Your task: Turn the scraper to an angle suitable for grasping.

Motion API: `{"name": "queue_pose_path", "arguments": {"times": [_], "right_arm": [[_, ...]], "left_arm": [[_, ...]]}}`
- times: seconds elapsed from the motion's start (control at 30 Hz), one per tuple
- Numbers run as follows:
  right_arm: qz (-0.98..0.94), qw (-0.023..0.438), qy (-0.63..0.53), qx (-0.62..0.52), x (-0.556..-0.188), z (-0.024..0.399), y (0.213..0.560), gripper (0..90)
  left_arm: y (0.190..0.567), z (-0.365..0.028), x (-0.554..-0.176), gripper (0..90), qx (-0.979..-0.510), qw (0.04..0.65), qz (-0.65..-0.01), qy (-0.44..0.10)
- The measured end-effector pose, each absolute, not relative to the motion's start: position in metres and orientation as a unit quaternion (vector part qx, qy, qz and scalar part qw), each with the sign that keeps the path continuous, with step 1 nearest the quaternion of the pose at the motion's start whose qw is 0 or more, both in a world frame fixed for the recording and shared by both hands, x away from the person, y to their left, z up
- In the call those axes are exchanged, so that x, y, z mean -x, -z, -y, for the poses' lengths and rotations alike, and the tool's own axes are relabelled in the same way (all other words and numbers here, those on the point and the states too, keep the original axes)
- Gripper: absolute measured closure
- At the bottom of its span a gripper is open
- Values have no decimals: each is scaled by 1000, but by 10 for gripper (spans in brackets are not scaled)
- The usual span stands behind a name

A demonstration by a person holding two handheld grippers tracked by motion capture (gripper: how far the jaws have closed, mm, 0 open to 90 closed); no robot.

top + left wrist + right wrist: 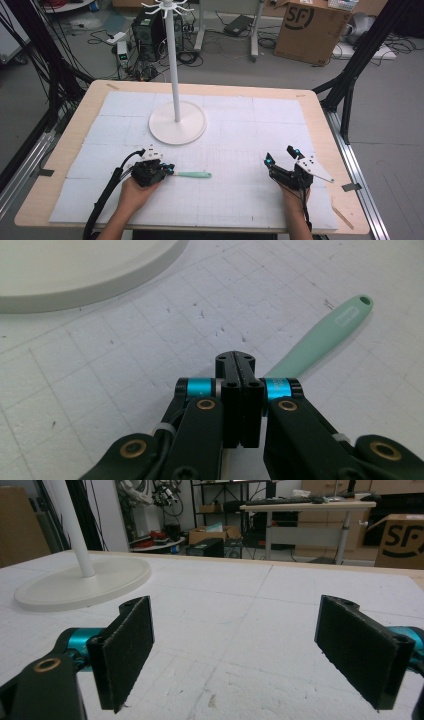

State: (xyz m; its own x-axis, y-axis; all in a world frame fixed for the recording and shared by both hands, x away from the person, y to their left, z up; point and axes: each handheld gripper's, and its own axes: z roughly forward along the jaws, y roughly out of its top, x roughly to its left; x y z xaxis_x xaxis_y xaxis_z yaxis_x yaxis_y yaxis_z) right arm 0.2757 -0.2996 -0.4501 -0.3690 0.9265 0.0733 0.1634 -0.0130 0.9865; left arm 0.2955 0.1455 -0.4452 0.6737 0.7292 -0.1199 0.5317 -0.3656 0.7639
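Green-handled utensil: lies flat on the white foam mat at the near-left part of the desk, its mint handle running toward 3 o'clock in the high view; the end with the hang hole points away from the left tool (the working end is hidden behind the jaws, so what kind of utensil it is cannot be told).

Left tool: jaws pressed fully together; in the left gripper view the handle comes out from behind them at about 2 o'clock. Whether the jaws pinch the utensil's hidden end or merely sit beside it cannot be told.

Left hand: grips the tool body from the desk's near edge, a black cable trailing toward 7 o'clock.

Right tool: jaws spread wide, nothing between them, over bare mat well apart from the utensil at its 3 o'clock.

White stand: round base with a tall pole, at 12 o'clock from the utensil, apart from it.

Background: cardboard box on the floor beyond the desk.
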Motion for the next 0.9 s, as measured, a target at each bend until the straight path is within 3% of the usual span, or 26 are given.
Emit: {"name": "queue_pose_path", "arguments": {"times": [0.9], "right_arm": [[-613, 344, -556, -443, -276, 299, 450, 152]], "left_arm": [[446, -150, -299, 897, -817, 421, -380, -105]]}}
